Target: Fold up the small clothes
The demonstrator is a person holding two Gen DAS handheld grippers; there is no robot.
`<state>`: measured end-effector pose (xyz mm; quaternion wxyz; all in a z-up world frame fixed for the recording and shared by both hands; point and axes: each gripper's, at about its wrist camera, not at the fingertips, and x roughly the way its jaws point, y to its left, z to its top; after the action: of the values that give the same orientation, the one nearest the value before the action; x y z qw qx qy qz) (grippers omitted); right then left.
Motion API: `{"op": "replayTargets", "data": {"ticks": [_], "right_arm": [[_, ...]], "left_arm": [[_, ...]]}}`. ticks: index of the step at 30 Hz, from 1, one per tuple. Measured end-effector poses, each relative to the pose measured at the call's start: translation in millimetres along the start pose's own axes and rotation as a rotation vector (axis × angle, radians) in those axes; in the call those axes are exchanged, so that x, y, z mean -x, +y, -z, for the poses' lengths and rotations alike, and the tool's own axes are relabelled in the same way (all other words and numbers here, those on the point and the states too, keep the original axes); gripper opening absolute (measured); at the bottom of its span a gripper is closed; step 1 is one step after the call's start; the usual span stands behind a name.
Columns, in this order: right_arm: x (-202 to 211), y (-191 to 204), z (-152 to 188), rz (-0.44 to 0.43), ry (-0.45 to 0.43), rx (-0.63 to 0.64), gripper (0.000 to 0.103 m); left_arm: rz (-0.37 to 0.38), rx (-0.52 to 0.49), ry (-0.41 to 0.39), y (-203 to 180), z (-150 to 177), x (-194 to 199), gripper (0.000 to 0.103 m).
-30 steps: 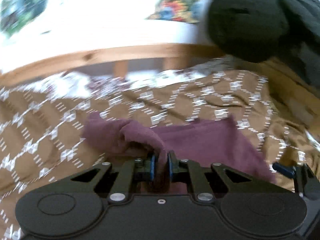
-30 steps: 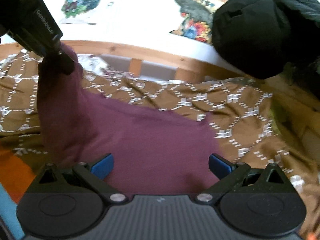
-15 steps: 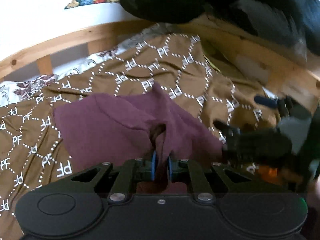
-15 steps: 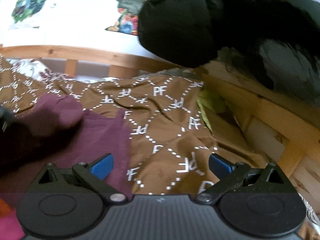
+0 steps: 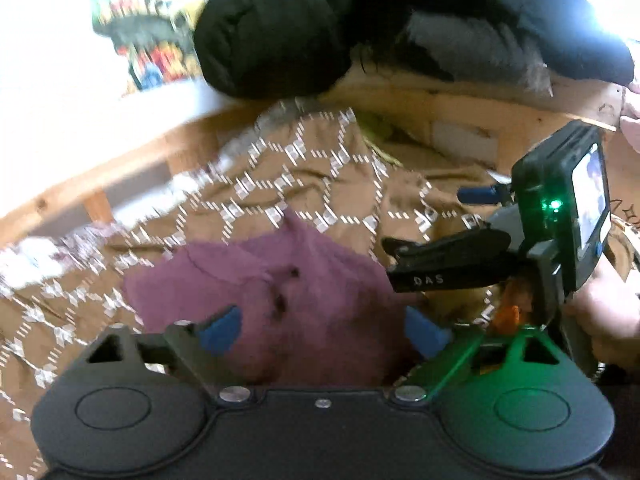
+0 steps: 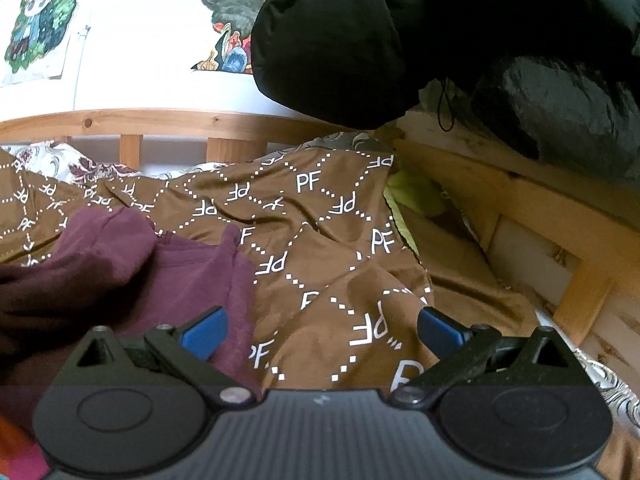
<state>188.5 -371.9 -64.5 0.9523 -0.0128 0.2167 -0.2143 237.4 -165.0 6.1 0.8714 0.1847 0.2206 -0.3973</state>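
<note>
Two claws share the job. From the left wrist view, the left claw (image 5: 322, 330) has just been opening and now stands spread over the maroon garment (image 5: 280, 280), which lies released on the brown patterned bedspread (image 5: 320, 172); the soft knit looks doubled over, though blur makes the fold lines uncertain. The right claw (image 5: 440, 224) shows from the side, near the cloth's edge. From the right wrist view, the right claw (image 6: 320, 330) is spread and empty, the garment (image 6: 120, 264) bunched at its left. Smoothing and further folds likely remain.
</note>
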Motion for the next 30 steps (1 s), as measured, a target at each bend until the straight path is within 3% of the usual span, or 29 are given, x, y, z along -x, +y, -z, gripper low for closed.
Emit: {"op": "replayTargets", "data": {"ticks": [6, 9, 11, 15, 19, 21, 23, 25, 27, 29, 30], "right_arm": [[4.9, -14.2, -3.5, -0.077, -0.043, -0.141, 0.103], [3.1, -22.7, -5.9, -0.229, -0.03, -0.27, 0.103], [-0.2, -22.2, -6.8, -0.353, -0.002, -0.326, 0.103], [-2.3, -9.1, -10.7, -0.536, 0.015, -0.358, 0.103], [-14.0, 3.7, -8.7, -0.664, 0.073, -0.441, 0.101], [-23.2, 6.9, -4.5, -0.693, 0.117, -0.501, 0.093], [-29.8, 7.9, 0.8, -0.698, 0.142, -0.545, 0.086], [-37.3, 8.0, 5.0, -0.702, 0.158, -0.59, 0.074], [-44.3, 9.3, 8.8, -0.707, 0.164, -0.615, 0.071], [-51.7, 13.0, 11.4, -0.7, 0.169, -0.636, 0.058], [-54.4, 14.7, 12.8, -0.695, 0.171, -0.644, 0.043]], "left_arm": [[-0.178, -0.045, -0.015, 6.1, 11.7, 3.7, 0.101], [-0.222, -0.088, 0.056, 11.0, 23.7, -13.3, 0.101], [-0.253, -0.128, 0.129, 13.2, 35.8, -29.0, 0.095], [-0.257, -0.114, 0.191, 26.4, 50.3, -43.5, 0.093], [-0.234, -0.081, 0.219, 35.3, 56.8, -48.4, 0.079], [-0.229, -0.091, 0.229, 34.0, 59.4, -49.9, 0.068], [-0.23, -0.112, 0.234, 29.9, 62.2, -49.9, 0.049], [-0.244, -0.133, 0.23, 27.8, 64.1, -50.4, 0.039], [-0.236, -0.134, 0.225, 28.3, 63.5, -49.8, 0.033], [-0.226, -0.119, 0.223, 29.9, 62.0, -50.4, 0.027], [-0.223, -0.116, 0.222, 30.0, 61.8, -50.6, 0.026]]}}
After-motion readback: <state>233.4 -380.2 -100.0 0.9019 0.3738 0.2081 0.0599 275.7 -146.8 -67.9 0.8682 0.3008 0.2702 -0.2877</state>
